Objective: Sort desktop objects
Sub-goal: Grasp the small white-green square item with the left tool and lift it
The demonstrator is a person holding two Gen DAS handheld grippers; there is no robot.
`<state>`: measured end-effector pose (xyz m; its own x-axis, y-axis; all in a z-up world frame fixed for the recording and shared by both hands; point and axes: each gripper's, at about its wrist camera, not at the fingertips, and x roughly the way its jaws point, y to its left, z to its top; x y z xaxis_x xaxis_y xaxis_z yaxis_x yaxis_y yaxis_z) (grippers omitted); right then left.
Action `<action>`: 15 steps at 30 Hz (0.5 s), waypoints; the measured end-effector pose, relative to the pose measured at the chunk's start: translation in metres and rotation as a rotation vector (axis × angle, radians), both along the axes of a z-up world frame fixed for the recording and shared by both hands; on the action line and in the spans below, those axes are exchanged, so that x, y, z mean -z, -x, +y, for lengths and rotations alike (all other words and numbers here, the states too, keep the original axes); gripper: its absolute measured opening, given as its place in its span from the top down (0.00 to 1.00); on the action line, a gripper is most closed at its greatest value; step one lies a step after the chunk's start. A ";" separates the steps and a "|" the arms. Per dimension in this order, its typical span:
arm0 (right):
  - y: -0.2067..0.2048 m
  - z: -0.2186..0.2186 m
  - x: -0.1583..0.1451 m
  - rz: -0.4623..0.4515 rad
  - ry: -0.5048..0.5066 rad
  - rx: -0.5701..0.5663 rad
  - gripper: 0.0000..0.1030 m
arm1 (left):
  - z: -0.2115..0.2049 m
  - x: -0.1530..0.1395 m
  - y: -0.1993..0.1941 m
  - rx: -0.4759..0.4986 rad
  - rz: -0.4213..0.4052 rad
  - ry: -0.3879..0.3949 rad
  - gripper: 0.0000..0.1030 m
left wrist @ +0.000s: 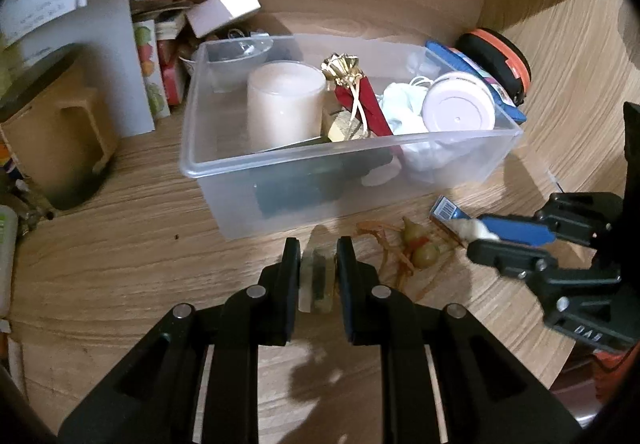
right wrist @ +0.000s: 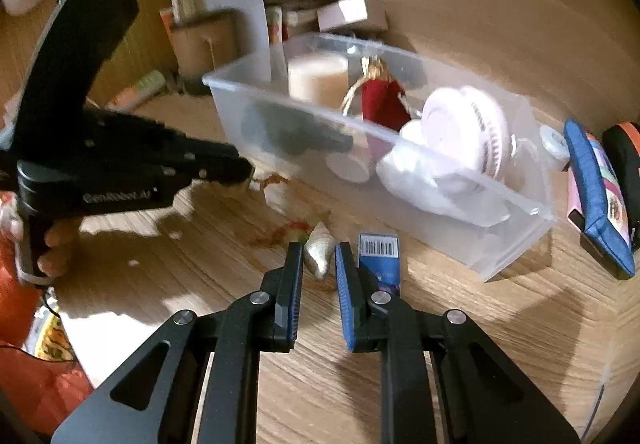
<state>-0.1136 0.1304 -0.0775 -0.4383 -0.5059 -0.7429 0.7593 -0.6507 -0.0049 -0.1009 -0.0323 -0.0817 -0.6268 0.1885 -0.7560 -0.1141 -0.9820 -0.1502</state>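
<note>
At six o'clock in the left wrist view, pinched between the pads of the left gripper [left wrist: 318,249]: a small pale greenish block [left wrist: 318,280], clear of the wooden desk [left wrist: 120,264]. Closed tight on it, with no gap on either side.

At three o'clock in the same view, the right gripper [left wrist: 474,238], clamped on a whitish shell [left wrist: 476,230], down close to the desk. Whether touching the wood, hard to tell. Just beside the shell toward twelve, a blue box with a barcode [left wrist: 446,210], flat on the desk. Toward nine from the shell, a small green gourd charm [left wrist: 420,246] on a tangle of orange cord [left wrist: 384,240].

At twelve o'clock from the left gripper's fingers, a clear plastic bin [left wrist: 352,160]. Inside, running from nine to three: a cream cylinder [left wrist: 284,104], upright; a red pouch with a gold bow [left wrist: 360,100], leaning; white cloth [left wrist: 404,104]; a round white lidded jar [left wrist: 460,108], tilted on its side. Under the cylinder, something dark, blurred through the wall.

Beyond the bin at two o'clock, a blue pouch [left wrist: 480,72] and a black-and-orange case [left wrist: 504,56], touching each other. At nine o'clock, a tan mug [left wrist: 60,140].

In the right wrist view at nine o'clock, a hand [right wrist: 52,244] wrapped round the left gripper's grip.
</note>
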 end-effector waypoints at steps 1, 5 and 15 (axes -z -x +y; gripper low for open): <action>-0.003 0.002 -0.003 0.001 0.010 0.000 0.86 | -0.001 -0.001 -0.002 -0.002 0.002 0.001 0.84; -0.003 0.005 -0.013 -0.022 0.057 -0.004 0.86 | -0.003 -0.005 -0.010 -0.008 0.012 0.000 0.85; -0.001 0.021 -0.036 -0.058 0.181 0.013 0.86 | -0.011 -0.019 -0.022 -0.011 0.032 -0.016 0.89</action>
<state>-0.1124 0.1517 -0.0416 -0.4049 -0.6281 -0.6644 0.7464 -0.6469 0.1566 -0.0789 -0.0431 -0.0627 -0.6529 0.1931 -0.7324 -0.1082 -0.9808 -0.1622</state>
